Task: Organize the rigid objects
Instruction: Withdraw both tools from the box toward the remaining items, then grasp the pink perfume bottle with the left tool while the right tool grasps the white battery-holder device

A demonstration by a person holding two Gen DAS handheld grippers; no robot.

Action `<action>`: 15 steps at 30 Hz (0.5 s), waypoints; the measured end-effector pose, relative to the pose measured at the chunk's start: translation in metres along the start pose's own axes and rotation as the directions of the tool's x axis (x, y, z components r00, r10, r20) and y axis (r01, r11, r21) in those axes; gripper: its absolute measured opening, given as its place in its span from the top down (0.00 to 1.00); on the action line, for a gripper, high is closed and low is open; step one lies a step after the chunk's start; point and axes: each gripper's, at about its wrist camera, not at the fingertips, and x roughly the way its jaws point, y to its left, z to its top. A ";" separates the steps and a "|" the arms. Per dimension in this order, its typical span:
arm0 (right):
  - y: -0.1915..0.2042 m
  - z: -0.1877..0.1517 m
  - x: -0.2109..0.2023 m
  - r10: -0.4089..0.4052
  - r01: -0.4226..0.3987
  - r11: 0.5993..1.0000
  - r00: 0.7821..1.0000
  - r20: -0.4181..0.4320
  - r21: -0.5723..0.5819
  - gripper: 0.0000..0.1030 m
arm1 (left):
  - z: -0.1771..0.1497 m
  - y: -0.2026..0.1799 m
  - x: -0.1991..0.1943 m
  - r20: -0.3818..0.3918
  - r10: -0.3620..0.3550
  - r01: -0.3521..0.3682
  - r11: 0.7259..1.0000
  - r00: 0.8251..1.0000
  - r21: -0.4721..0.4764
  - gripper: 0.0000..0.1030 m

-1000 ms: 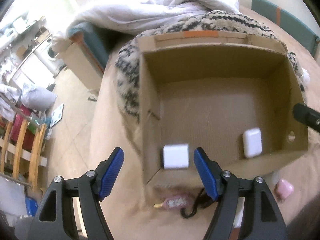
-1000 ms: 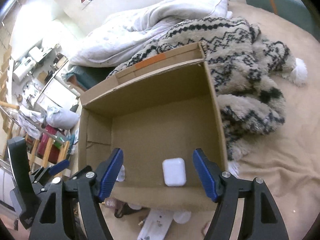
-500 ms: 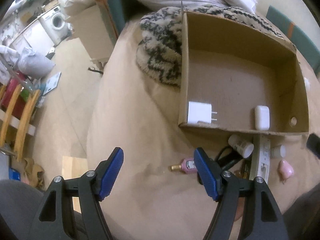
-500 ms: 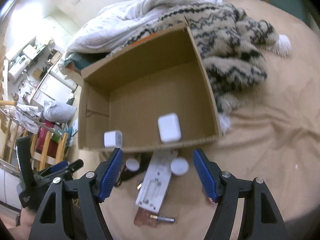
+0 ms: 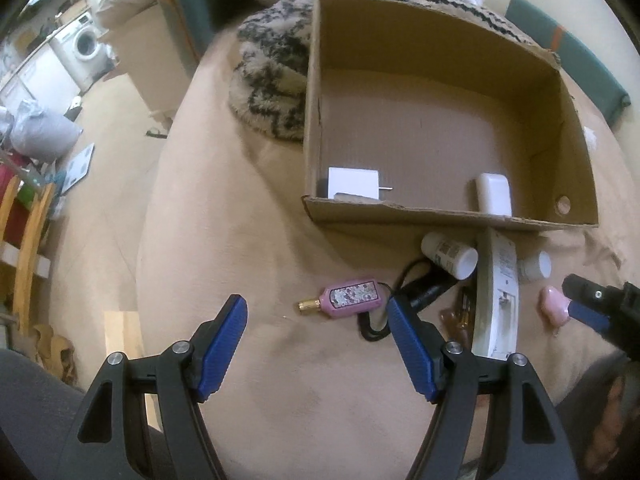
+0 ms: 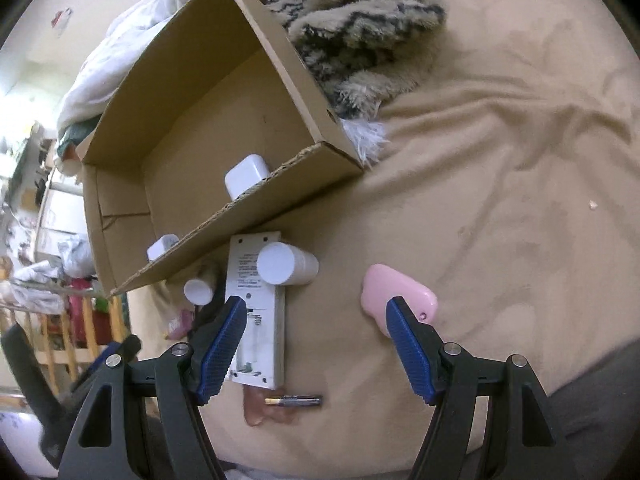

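Both tongs stood wide with nothing between their blue pads. Left tongs (image 5: 316, 344) hung over the tan bedspread (image 5: 248, 272), pointing steeply down; a pink perfume bottle (image 5: 352, 297) with a gold cap lay just beyond their tips, nearer the right pad, and a black cord (image 5: 416, 296) curled beside that pad. Right tongs (image 6: 314, 344) hovered lower over the clutter in front of the box: a pink cloud-shaped case (image 6: 394, 300) lay at the tip of their right pad, partly hidden by it, and a white remote (image 6: 260, 316) with its battery bay open ran under their left pad. A white pill bottle (image 6: 286, 268) lay across the remote's upper end, a second white bottle (image 6: 199, 291) lay just to its left, and a battery (image 6: 294, 401) rested on the bedspread between the tongs' arms.

The cardboard box (image 5: 440, 216) sat open on the bed, its near wall just beyond the clutter. Inside it, against that near wall, were a white plug adapter (image 5: 352, 182) in the left corner and a white earbud case (image 5: 494, 194) further right, well apart. A patterned fleece blanket (image 6: 360, 32) bunched against the box's far and right sides.

In the left view, the right tongs' tip came in from the right edge, touching or just beside the pink case; which, I cannot tell.
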 end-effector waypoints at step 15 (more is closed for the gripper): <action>0.062 0.001 0.081 -0.062 0.026 0.977 0.984 -0.165 -0.210 0.38 | 0.012 0.051 0.055 -0.181 -0.095 0.035 0.950 0.979 -0.309 0.32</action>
